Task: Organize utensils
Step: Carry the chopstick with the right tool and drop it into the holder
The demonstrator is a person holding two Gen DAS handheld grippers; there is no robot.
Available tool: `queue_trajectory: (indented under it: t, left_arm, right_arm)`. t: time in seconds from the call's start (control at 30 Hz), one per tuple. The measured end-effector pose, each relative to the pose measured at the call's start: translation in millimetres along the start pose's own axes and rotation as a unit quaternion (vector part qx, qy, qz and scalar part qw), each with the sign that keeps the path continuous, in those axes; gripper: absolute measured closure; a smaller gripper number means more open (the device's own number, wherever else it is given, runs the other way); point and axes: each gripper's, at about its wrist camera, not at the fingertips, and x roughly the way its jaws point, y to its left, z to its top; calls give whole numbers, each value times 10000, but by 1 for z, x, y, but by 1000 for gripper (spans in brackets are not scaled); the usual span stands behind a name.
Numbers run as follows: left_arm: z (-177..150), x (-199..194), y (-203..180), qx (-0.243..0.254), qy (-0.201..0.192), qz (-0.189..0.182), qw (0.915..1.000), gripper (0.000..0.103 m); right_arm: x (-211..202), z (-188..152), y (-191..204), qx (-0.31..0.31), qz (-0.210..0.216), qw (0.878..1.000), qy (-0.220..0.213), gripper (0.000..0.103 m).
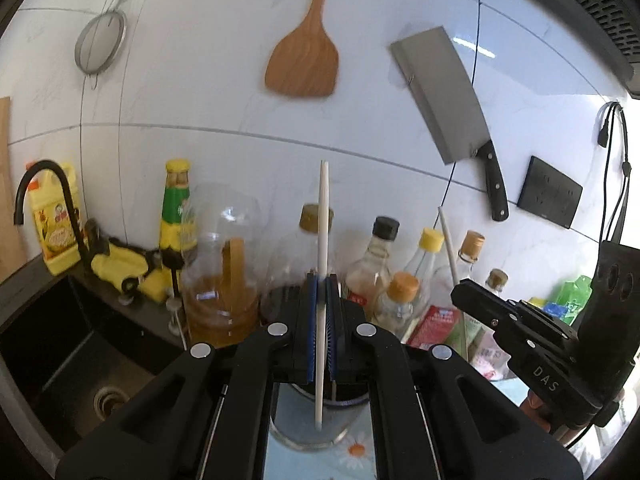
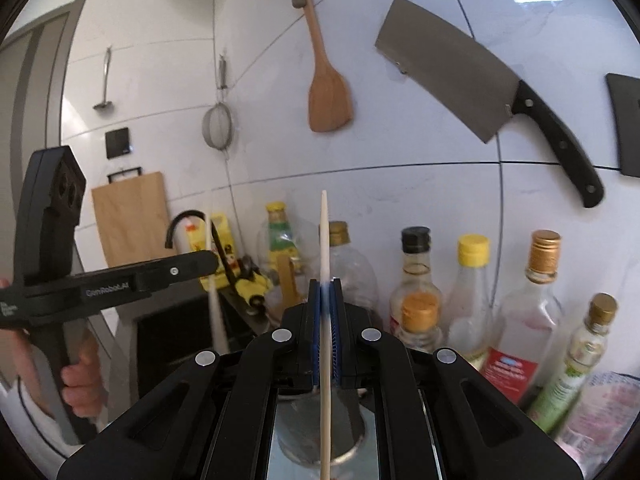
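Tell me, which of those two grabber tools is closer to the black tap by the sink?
Left. The left gripper, clamped on a chopstick, sits on the tap side by the sink; the right gripper, holding another chopstick, is further along, before the bottles.

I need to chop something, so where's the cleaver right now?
The cleaver hangs tilted on the white tiled wall, to the right of the wooden spatula and above the row of bottles.

"DAS" on right tongs (image 1: 460, 292), "GenRobot.AI" on left tongs (image 2: 212, 262)
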Motion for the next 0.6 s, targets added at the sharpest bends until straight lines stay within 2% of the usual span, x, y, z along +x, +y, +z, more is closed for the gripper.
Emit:
queue_trajectory:
  t: [0.1,0.4,0.6]
  left_arm:
    - [0,6,5,8,-163,-86,9998,98]
    - [5,17,13,32,-214,-146,9997,98]
    - [5,19,26,-10,-77,-109,9999,98]
  right_arm:
    - [8,2,1,-25,138,9999,-49,98]
    - [31,7,4,-28,403,9991,-105,98]
    - [40,4,3,65,488,9988,-38,98]
